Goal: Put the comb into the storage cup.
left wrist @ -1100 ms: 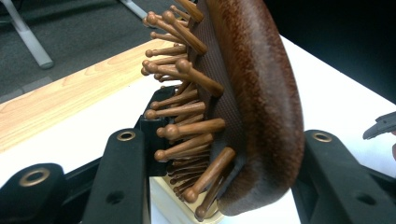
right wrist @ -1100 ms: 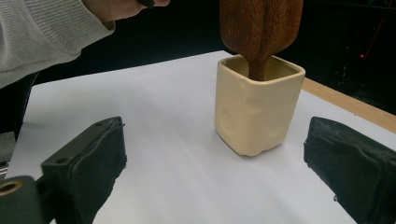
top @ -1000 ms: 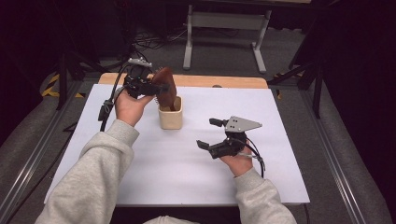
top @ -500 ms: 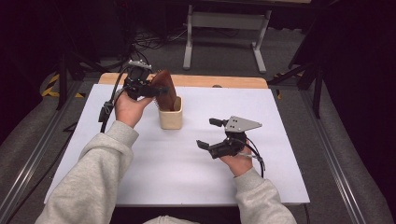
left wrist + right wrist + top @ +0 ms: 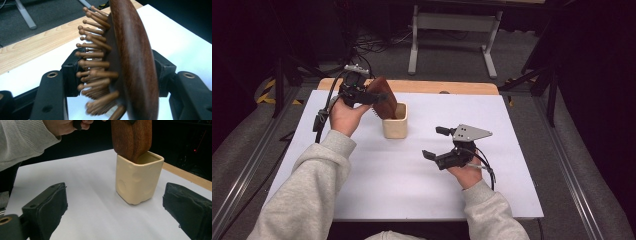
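The wooden hairbrush (image 5: 383, 97) stood between the jaws of the left gripper (image 5: 362, 95), its bristle pegs towards one jaw and its smooth brown back towards the other; those jaws had just been opening, and in the left gripper view a gap showed on each side of the brush, so the pads no longer pressed on it; the brush (image 5: 130, 62) leaned tilted, its lower end down inside the cream square cup (image 5: 394, 121) just below and beside that gripper; the cup stood upright on the white surface (image 5: 412, 185), with a strip of pale wood (image 5: 452, 87) along the far edge beyond it; the right gripper (image 5: 438, 142), well apart from the cup on the near side, hung with its jaws spread wide and nothing between them, pointing at the cup (image 5: 137, 180) and the brush end (image 5: 131, 137) above it.
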`<state>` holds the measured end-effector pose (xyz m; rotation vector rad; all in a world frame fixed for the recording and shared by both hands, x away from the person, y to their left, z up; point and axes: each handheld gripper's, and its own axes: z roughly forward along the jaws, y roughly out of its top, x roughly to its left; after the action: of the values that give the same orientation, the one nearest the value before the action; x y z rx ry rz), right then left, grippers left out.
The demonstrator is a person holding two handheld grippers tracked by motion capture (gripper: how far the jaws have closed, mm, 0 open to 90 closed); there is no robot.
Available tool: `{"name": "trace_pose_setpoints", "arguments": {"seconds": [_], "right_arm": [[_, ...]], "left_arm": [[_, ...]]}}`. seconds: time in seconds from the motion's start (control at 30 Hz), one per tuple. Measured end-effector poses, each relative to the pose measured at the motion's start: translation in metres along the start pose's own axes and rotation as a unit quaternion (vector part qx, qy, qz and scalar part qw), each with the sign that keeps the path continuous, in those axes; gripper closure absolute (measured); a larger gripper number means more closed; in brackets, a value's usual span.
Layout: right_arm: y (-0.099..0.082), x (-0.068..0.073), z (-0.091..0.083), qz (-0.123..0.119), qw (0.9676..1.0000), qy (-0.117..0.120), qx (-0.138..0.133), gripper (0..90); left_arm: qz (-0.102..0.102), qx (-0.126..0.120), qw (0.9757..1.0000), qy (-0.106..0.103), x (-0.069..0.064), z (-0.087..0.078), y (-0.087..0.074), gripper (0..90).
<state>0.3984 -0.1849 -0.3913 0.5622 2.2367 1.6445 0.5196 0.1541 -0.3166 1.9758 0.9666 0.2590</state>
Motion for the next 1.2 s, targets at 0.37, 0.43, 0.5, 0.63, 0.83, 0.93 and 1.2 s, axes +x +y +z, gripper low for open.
{"name": "trace_pose_setpoints", "arguments": {"seconds": [0.37, 0.43, 0.5, 0.63, 0.83, 0.93, 1.2], "right_arm": [[0.0, 0.0, -0.001, 0.002, 1.0, -0.001, -0.003, 6.0], [0.0, -0.001, -0.001, 0.003, 1.0, -0.002, -0.004, 5.8], [0.0, -0.001, -0.002, 0.003, 1.0, -0.001, -0.005, 5.8], [0.001, -0.002, -0.002, 0.003, 1.0, -0.002, -0.006, 5.6], [0.002, -0.002, -0.004, 0.002, 0.9999, -0.004, -0.01, 5.4], [0.003, -0.004, -0.006, 0.0, 0.9999, -0.006, -0.013, 5.2], [0.007, -0.006, -0.014, -0.003, 0.9997, -0.015, -0.019, 4.9]], "left_arm": [[0.005, -0.011, 0.9999, 0.007, 0.006, -0.007, -0.008, 30.7], [0.014, -0.02, 0.9996, 0.012, 0.006, -0.011, -0.009, 24.3], [0.027, -0.032, 0.999, 0.018, 0.004, -0.016, -0.009, 19.3], [0.035, -0.048, 0.9979, 0.026, 0.001, -0.027, -0.009, 4.4], [0.057, -0.073, 0.9953, 0.027, -0.003, -0.043, -0.012, 0.0], [0.073, -0.091, 0.9925, 0.035, -0.008, -0.059, -0.019, 0.0], [0.102, -0.107, 0.9885, 0.03, -0.021, -0.08, -0.038, 0.1]]}}
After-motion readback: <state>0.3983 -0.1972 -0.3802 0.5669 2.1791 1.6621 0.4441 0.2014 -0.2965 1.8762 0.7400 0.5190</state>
